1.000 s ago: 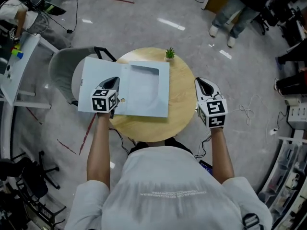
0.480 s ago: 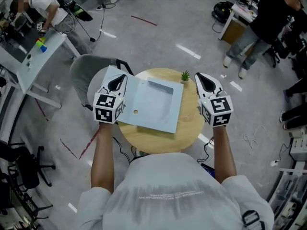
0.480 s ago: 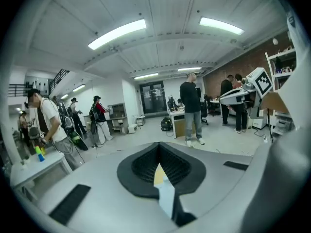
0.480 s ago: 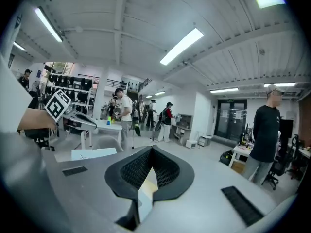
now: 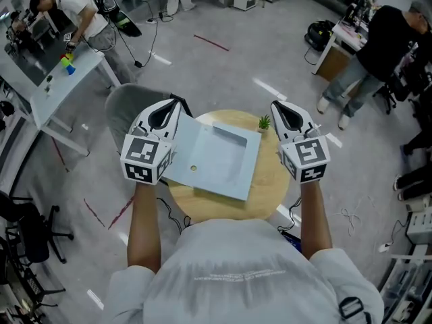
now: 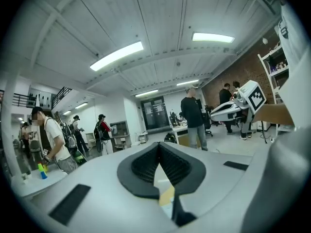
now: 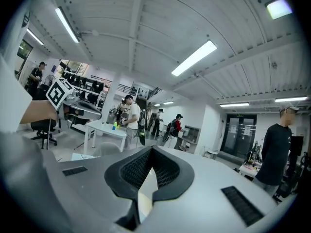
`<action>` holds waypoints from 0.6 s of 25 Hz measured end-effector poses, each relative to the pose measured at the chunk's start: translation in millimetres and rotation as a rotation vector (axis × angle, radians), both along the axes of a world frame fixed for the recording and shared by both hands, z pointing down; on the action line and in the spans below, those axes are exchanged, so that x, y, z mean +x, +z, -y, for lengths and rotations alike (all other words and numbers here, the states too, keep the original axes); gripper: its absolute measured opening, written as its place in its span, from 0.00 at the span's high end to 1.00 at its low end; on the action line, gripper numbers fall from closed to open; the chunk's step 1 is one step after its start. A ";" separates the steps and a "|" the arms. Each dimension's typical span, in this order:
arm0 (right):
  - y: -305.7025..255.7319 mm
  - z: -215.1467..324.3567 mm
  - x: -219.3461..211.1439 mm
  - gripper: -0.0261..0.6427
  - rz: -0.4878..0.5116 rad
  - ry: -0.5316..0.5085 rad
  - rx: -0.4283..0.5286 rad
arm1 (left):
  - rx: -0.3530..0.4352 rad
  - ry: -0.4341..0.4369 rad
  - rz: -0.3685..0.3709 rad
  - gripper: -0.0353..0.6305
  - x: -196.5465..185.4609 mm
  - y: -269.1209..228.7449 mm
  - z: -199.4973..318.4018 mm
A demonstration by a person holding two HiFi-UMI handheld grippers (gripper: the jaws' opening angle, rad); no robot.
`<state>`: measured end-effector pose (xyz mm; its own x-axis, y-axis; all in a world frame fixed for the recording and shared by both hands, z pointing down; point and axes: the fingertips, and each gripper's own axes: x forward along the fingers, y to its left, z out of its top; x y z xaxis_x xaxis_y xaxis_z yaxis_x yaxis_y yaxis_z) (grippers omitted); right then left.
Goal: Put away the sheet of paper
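While both tools are held up level and side by side, the left tool (image 6: 159, 144) has its ribbed black jaws pressed together at the tips, and only a pale sliver of background shows through the gap behind them. The right tool (image 7: 151, 147) is closed tip to tip in the same way, with nothing gripped.

From the head view, the left tool covers the left edge of the sheet of paper (image 5: 216, 157); whether they touch cannot be told. The right tool hangs over the right rim of the counter (image 5: 270, 175), clear of the sheet.

The sheet is light blue, with a rectangular recess near its far end and a small round hole. It lies flat across the round wooden counter, turned slightly askew. A small potted plant (image 5: 264, 122) stands on the far edge of the counter, just beyond the sheet's far right corner.

A grey chair (image 5: 121, 106) sits beside the counter on the left. Further left, a person (image 5: 79, 9) bends over a white table (image 5: 57, 79).
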<state>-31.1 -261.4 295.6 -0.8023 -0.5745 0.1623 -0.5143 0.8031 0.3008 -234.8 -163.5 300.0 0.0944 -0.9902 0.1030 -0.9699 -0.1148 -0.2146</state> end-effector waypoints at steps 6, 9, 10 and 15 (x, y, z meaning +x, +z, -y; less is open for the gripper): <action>-27.5 -7.6 -10.6 0.92 0.014 -0.034 0.054 | 0.052 -0.007 0.097 0.92 3.0 -33.0 -3.7; -34.9 -10.5 -14.4 0.92 0.010 -0.046 0.077 | 0.067 -0.006 0.132 0.92 5.5 -41.5 -5.7; -35.5 -11.1 -14.7 0.92 0.009 -0.047 0.079 | 0.070 -0.003 0.137 0.92 6.9 -42.4 -5.9; -29.6 -12.6 -14.4 0.92 -0.007 -0.048 0.077 | 0.064 0.007 0.137 0.92 10.3 -38.2 -6.2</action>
<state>-45.5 -248.8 265.9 -0.8280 -0.5467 0.1243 -0.4738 0.8008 0.3663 -224.5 -157.4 261.9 0.0912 -0.9945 0.0517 -0.9304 -0.1036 -0.3516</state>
